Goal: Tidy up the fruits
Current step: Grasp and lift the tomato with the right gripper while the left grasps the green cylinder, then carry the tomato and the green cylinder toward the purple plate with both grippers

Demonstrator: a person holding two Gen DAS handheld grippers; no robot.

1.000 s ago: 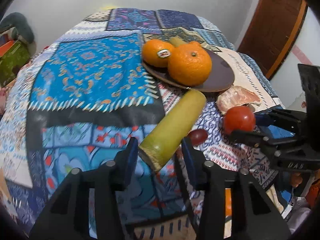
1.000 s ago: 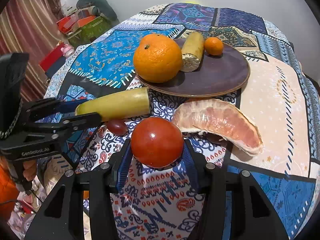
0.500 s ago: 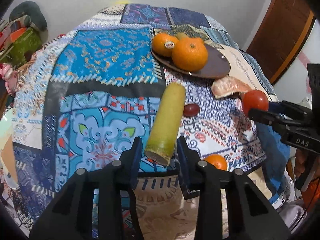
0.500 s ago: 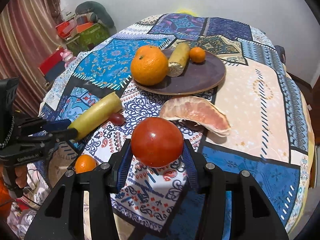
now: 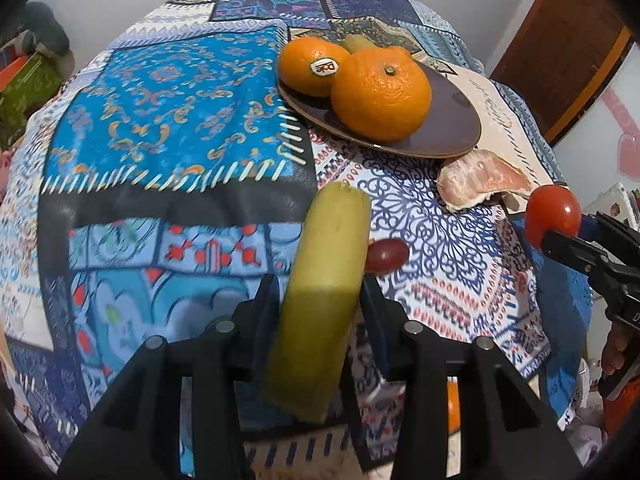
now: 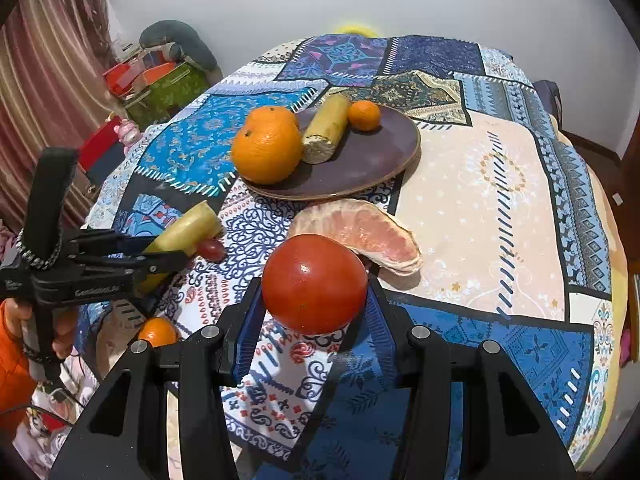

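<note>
My left gripper (image 5: 318, 296) is shut on a yellow-green banana piece (image 5: 324, 292) and holds it above the near table edge; it also shows in the right wrist view (image 6: 184, 232). My right gripper (image 6: 314, 300) is shut on a red tomato (image 6: 315, 283), held above the cloth; the tomato shows in the left wrist view (image 5: 553, 213). A brown plate (image 6: 360, 164) holds a large orange (image 6: 266, 144), a second banana piece (image 6: 326, 128) and a small orange (image 6: 364, 115). A pomelo segment (image 6: 360, 232) and a red grape (image 6: 211, 249) lie on the cloth.
A patterned blue tablecloth (image 6: 500, 184) covers the round table. A small orange (image 6: 158, 332) sits below the near left table edge. Boxes and clutter (image 6: 156, 76) stand by the curtain at the left. A brown door (image 5: 568, 40) is at the far right.
Both grippers have lifted with their fruit. The left one has moved forward toward the plate with the banana piece; the right one has pulled back and up with the tomato.
</note>
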